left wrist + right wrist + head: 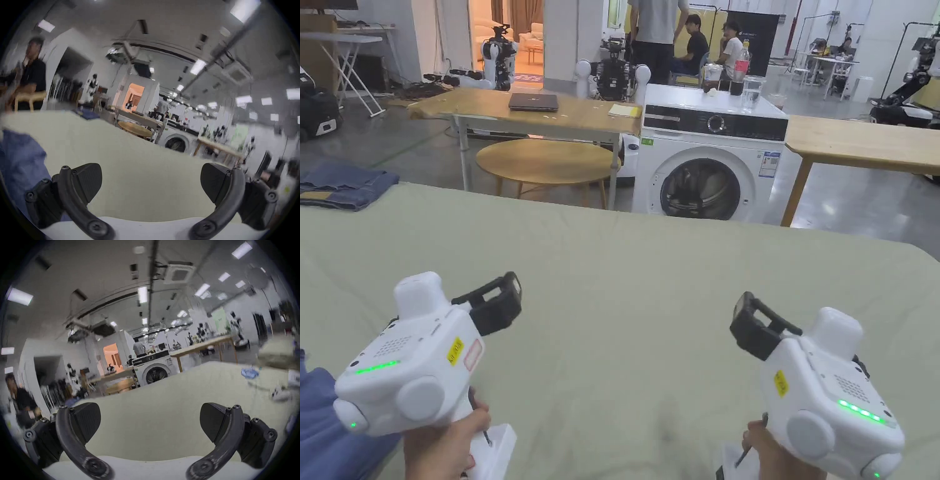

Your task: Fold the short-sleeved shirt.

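A blue garment (325, 425) lies bunched at the near left corner of the pale green table cover (637, 281). Most of it is cut off by the frame edge, so I cannot tell its shape. In the left gripper view the blue garment (21, 162) sits just left of my left gripper (151, 183), whose jaws stand wide apart over bare cover. My left gripper (495, 303) is held above the near left of the table. My right gripper (761, 328) hovers above the near right. In its own view my right gripper (150, 423) is open with nothing between its jaws.
Folded denim (344, 186) rests at the table's far left edge. Beyond the table stand a washing machine (706, 162), a round wooden table (547, 161) and long wooden tables (862, 142). Several people are at the back. A small light-blue item (250, 373) lies on the table's right side.
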Demonstrator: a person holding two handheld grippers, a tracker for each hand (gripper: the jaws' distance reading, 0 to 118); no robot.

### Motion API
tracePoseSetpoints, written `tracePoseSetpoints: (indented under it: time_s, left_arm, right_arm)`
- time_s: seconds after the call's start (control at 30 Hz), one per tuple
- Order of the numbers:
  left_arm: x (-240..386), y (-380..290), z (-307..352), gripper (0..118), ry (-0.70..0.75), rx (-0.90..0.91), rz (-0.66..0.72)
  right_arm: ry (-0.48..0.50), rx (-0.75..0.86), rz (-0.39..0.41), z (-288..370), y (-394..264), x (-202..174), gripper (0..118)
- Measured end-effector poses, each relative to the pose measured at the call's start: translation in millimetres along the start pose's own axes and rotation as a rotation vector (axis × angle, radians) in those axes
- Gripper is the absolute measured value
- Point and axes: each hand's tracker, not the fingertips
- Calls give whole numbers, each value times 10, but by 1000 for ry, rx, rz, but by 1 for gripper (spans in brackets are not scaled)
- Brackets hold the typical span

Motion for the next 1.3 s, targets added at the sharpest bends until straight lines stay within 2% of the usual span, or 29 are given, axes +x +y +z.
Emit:
tracePoseSetpoints:
  time_s: [0.03, 0.07, 0.13, 0.17, 0.2, 0.3, 0.37, 0.43, 0.5, 0.57, 0.63, 0.73, 0.83, 0.9, 0.97, 1.0, 1.07, 1.13, 1.17, 1.3]
  left_arm:
    - [18, 12, 11, 118, 21, 12, -18]
    - [78, 24, 20, 118, 45, 20, -99]
    - [265, 8, -17, 118, 87, -10, -436]
    - [382, -19, -35, 118, 104, -29, -646]
    - [493, -87, -49, 118, 126, -27, -870]
    - [674, -353, -84, 118, 171, 22, -1425]
    - [671, -489, -82, 118, 157, 61, -1652]
    - [675, -548, -69, 118, 126, 72, -1766]
    - [648, -565, -42, 118, 107, 88, -1797]
    - [646, -557, -35, 118, 107, 86, -1771]
    - [659, -496, -23, 118, 98, 48, -1651]
    - [636, -334, -32, 118, 88, -11, -1291]
    - [524, -171, -31, 118, 86, -34, -904]
    - [418, -101, 13, 118, 61, -4, -656]
    - [342, -59, 43, 118, 50, 31, -490]
    - [305, -42, 55, 118, 35, 46, -424]
    - [292, -37, 69, 118, 27, 59, -364]
    - [293, -35, 66, 118, 42, 52, -386]
    - [311, -47, 57, 118, 38, 48, -401]
    - [356, -69, 68, 118, 8, 37, -462]
  right_arm:
    - [-16, 1, -5, -8, 23, -1, 118]
    - [-22, 4, 23, -20, 43, -25, 118]
    - [-19, 15, 215, -38, 57, -135, 118]
    - [-14, 33, 391, -44, 28, -249, 118]
    - [-3, 64, 602, -38, -24, -363, 118]
    - [45, 134, 1170, -25, -288, -598, 118]
    - [45, 177, 1434, -26, -455, -652, 118]
    - [63, 235, 1636, 0, -586, -627, 118]
    - [41, 320, 1843, 29, -737, -593, 118]
    - [33, 368, 1920, 33, -802, -531, 118]
    - [46, 322, 1847, 55, -800, -545, 118]
    - [13, 187, 1551, 43, -639, -595, 118]
    - [-8, 44, 1123, -9, -408, -585, 118]
    - [-3, -25, 796, -22, -262, -484, 118]
    - [-6, -51, 556, -10, -188, -386, 118]
    - [-28, -51, 470, -14, -173, -335, 118]
    - [-57, -57, 365, -4, -162, -287, 118]
    - [-59, -45, 315, 35, -174, -217, 118]
    - [-64, -28, 313, 60, -196, -199, 118]
    - [-39, -23, 400, 76, -230, -268, 118]
